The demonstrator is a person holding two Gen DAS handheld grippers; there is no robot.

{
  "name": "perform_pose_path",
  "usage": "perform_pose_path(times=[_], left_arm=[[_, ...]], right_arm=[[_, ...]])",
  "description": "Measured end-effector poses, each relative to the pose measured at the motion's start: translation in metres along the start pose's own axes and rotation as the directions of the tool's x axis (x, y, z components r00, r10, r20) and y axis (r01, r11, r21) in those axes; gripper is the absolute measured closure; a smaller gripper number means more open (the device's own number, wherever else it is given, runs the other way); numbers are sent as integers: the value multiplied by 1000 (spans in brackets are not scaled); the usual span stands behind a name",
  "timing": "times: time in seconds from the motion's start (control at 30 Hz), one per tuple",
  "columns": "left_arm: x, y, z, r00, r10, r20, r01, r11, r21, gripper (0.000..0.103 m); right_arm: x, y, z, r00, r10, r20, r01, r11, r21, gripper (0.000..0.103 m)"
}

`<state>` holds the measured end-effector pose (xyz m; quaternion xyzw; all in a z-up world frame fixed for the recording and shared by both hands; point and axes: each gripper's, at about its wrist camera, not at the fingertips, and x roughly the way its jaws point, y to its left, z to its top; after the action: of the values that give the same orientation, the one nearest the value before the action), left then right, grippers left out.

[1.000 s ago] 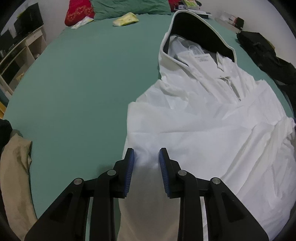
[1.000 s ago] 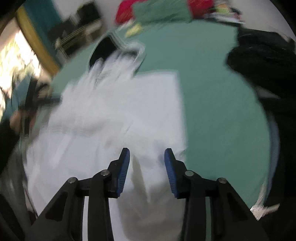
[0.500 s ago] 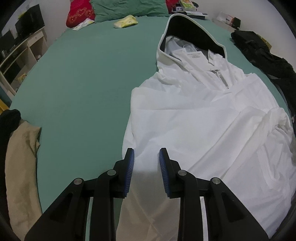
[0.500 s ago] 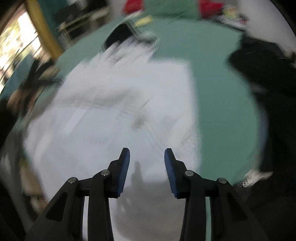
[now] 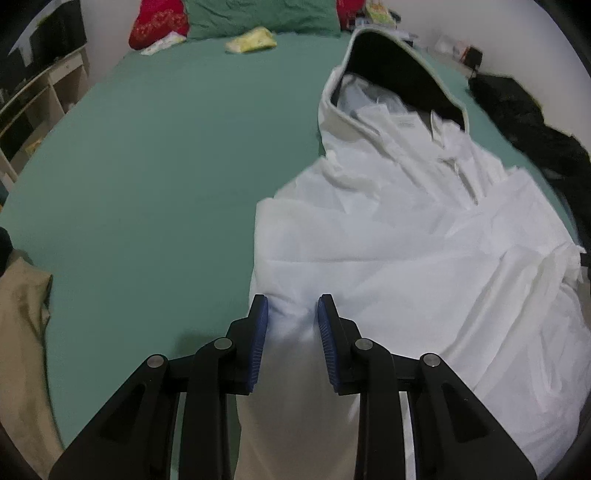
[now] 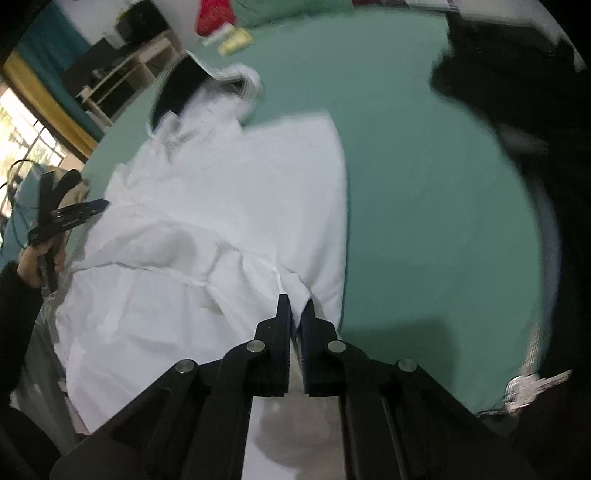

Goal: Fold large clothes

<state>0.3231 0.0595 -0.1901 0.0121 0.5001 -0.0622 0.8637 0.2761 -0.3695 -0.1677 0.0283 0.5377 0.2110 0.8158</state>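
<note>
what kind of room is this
Most likely a bedroom: the white garment lies on a bed with a green sheet, pillows sit at its far end, and open shelves stand beside it.

Showing left gripper (image 5: 291,325) with matte black linkage arms, round silver pivot screws (image 5: 223,344), ribbed blue pads (image 5: 258,343). Right gripper (image 6: 296,321) looking identical. Wearing black sleeve (image 6: 16,306) on left arm.

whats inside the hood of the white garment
In the left wrist view the hood of the white garment lies open on the green bed sheet, showing a dark lining. A white label sits below it. Deeper inside is in shadow and cannot be seen.
</note>
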Motion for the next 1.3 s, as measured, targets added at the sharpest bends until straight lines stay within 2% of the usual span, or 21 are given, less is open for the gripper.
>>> perform_pose_path(times=[0.03, 0.07, 0.13, 0.2, 0.23, 0.27, 0.33, 0.37, 0.43, 0.47, 0.57, 0.67, 0.8, 0.83, 0.87, 0.9, 0.97, 1.07, 1.13, 1.23, 1.3], left_arm=[[-1, 0, 0, 1000, -3, 8, 3, 1000, 2, 86], [-2, 1, -1, 1000, 2, 18, -2, 1000, 6, 100], [-9, 4, -1, 998, 21, 55, -21, 1000, -5, 101], [-18, 8, 1, 994, 50, 101, -48, 999, -23, 101], [-26, 13, 2, 988, 72, 136, -67, 997, -41, 101], [-31, 17, 4, 985, 82, 154, -74, 996, -58, 101], [-39, 27, 8, 981, 86, 174, -69, 993, -99, 101], [-40, 30, 10, 982, 90, 167, -72, 991, -113, 101], [-36, 31, 11, 984, 100, 150, -84, 990, -110, 101], [-33, 34, 10, 985, 104, 137, -88, 989, -115, 101], [-24, 34, 9, 984, 130, 122, -115, 986, -123, 101], [-21, 34, 8, 982, 146, 117, -129, 981, -143, 101], [-23, 33, 7, 979, 179, 94, -163, 974, -156, 99], [-24, 33, 7, 978, 194, 76, -180, 971, -161, 97], [-26, 34, 6, 978, 197, 71, -183, 969, -165, 90], [-31, 34, 4, 979, 193, 72, -178, 969, -174, 74], [-43, 29, -1, 980, 178, 92, -160, 972, -172, 59], [-62, 13, -13, 984, 127, 123, -111, 986, -126, 59], [-68, 1, -23, 990, 87, 112, -76, 992, -106, 59], [-69, -7, -36, 994, 56, 89, -46, 993, -107, 59], [-68, -9, -44, 997, 39, 66, -31, 992, -123, 59]], right_arm=[[-12, 9, 5, 999, -20, 37, 21, 999, -27, 98], [-22, 17, 10, 996, -37, 78, 41, 998, -54, 98], [-44, 35, 24, 983, -80, 164, 97, 990, -102, 98], [-65, 55, 37, 954, -135, 266, 186, 967, -174, 98], [-76, 69, 44, 926, -169, 337, 253, 941, -223, 98], [-85, 84, 50, 885, -205, 417, 334, 904, -266, 98], [-87, 97, 59, 836, -277, 473, 445, 847, -291, 98], [-84, 97, 62, 837, -305, 455, 467, 830, -304, 98], [-70, 87, 61, 869, -316, 382, 446, 835, -324, 98], [-64, 80, 57, 873, -333, 355, 446, 840, -308, 98], [-43, 51, 33, 906, -344, 247, 404, 875, -266, 98], [-29, 22, 9, 934, -314, 172, 344, 919, -193, 98], [-22, 11, -8, 927, -357, 119, 374, 903, -209, 98], [-20, 12, -13, 933, -348, 89, 359, 905, -228, 98], [-20, 14, -17, 941, -334, 63, 339, 909, -244, 98], [-19, 15, -23, 947, -318, 35, 316, 914, -256, 98], [-20, 11, -32, 953, -301, 11, 295, 924, -242, 98], [-24, -13, -42, 965, -263, -27, 259, 961, -98, 96], [-22, -23, -51, 979, -196, -59, 196, 981, -8, 91], [-12, -18, -73, 992, -90, -91, 94, 995, 40, 83], [-13, -12, -81, 996, -68, -66, 72, 996, 53, 59]])
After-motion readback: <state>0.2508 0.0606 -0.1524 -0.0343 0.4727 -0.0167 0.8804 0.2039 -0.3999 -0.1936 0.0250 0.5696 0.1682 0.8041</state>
